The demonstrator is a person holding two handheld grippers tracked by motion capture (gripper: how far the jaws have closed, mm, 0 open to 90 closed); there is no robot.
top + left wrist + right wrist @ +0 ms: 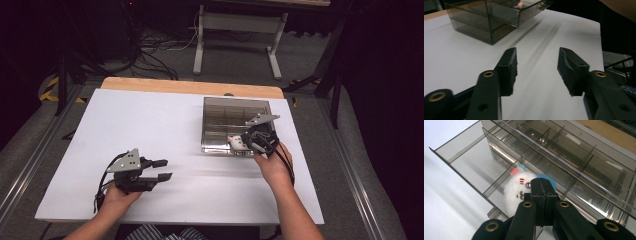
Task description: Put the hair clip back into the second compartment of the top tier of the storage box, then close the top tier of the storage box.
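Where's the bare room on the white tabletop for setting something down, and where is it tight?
The white tabletop is bare left of the smoked plastic organizer box, back to the wooden edge, and between both hands along the front. It's tight at the box's near edge, where the right gripper sits at the fluffy white toy. The left gripper takes the front-left.
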